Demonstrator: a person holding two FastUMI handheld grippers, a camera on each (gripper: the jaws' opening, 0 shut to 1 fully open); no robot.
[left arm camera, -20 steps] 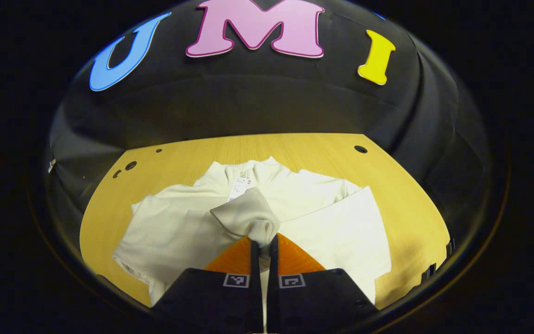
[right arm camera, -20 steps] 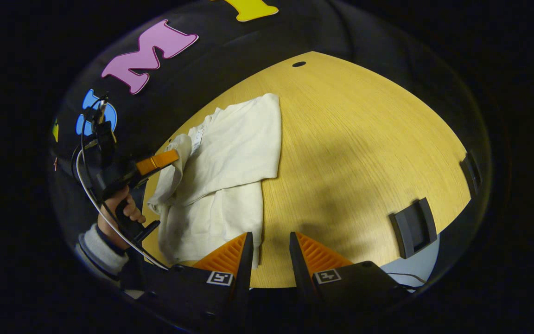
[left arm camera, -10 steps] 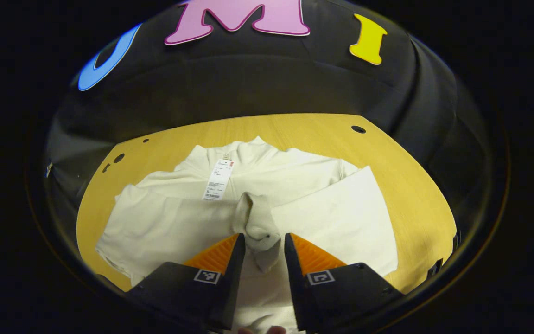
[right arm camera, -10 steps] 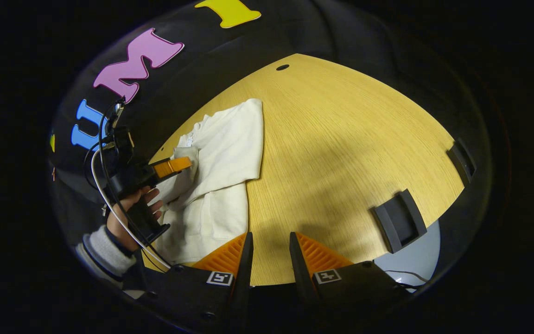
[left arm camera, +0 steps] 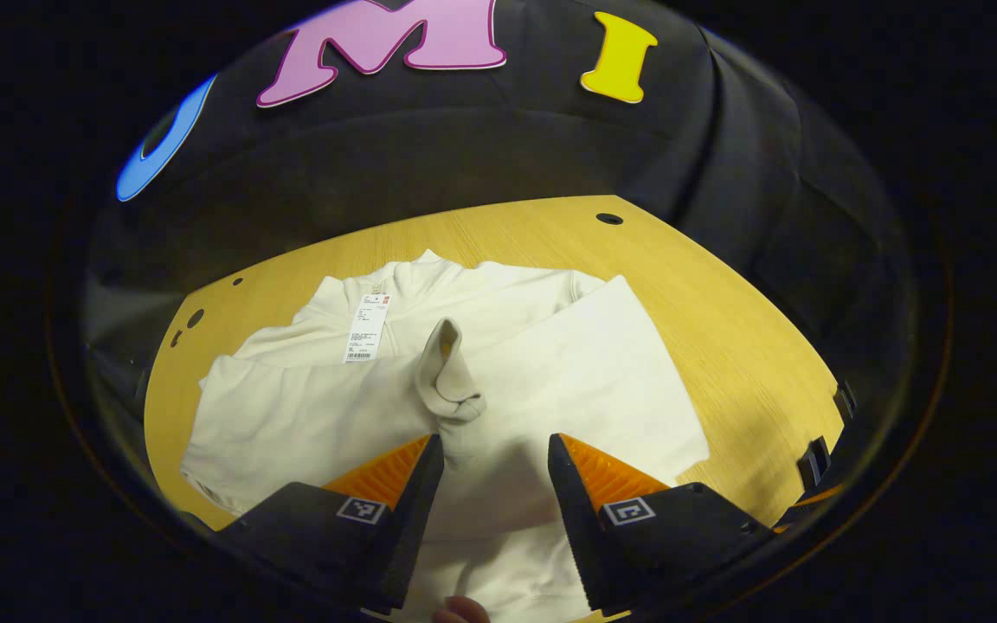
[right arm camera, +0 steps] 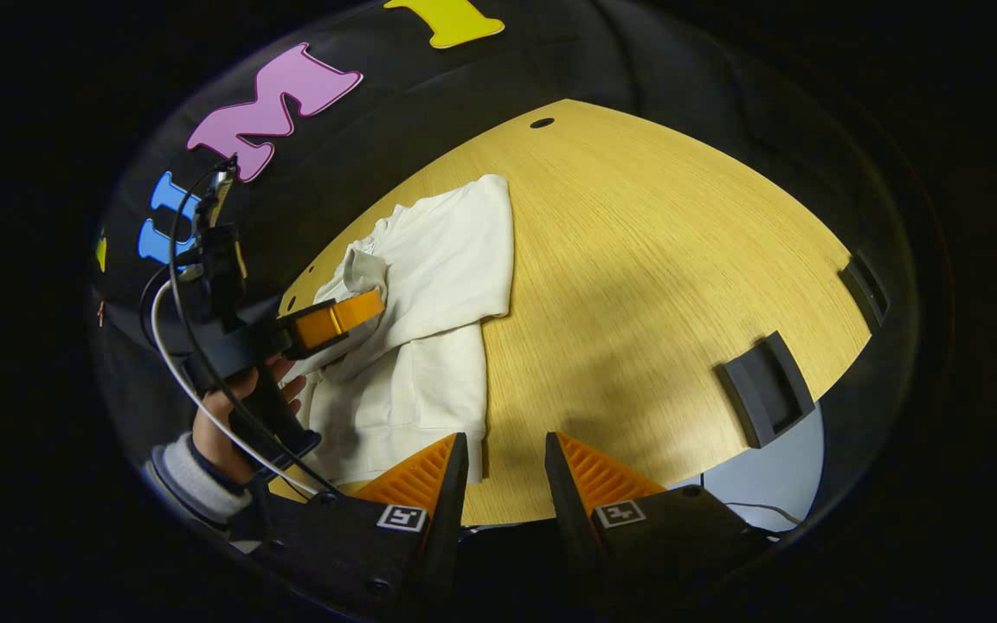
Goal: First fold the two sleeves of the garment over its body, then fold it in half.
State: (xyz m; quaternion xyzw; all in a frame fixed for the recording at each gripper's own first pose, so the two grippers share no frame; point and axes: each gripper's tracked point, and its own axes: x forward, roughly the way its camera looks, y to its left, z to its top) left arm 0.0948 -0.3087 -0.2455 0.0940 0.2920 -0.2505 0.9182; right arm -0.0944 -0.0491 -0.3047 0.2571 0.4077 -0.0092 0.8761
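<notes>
A cream long-sleeved garment (left arm camera: 550,381) lies on the wooden table (left arm camera: 723,311), collar at the far side with a white tag (left arm camera: 365,329). Both sleeves lie folded over its body; the left sleeve's cuff (left arm camera: 445,381) stands up crumpled in the middle. My left gripper (left arm camera: 490,454) hangs open just behind that cuff, nothing between its fingers. In the right gripper view the garment (right arm camera: 438,285) sits at the left, and the left gripper (right arm camera: 334,318) shows over it, held by a hand (right arm camera: 234,407). My right gripper (right arm camera: 503,450) stands open near the garment's hem corner, at the table's near edge.
Dark round holes (left arm camera: 609,219) dot the table's far side. Two black brackets (right arm camera: 762,389) sit on the table's right edge in the right gripper view. Bare wood (right arm camera: 637,260) stretches to the right of the garment.
My left gripper let go of the sleeve cuff, opened wide and drew back; the cuff now rests on the garment's body. The right gripper barely moved.
</notes>
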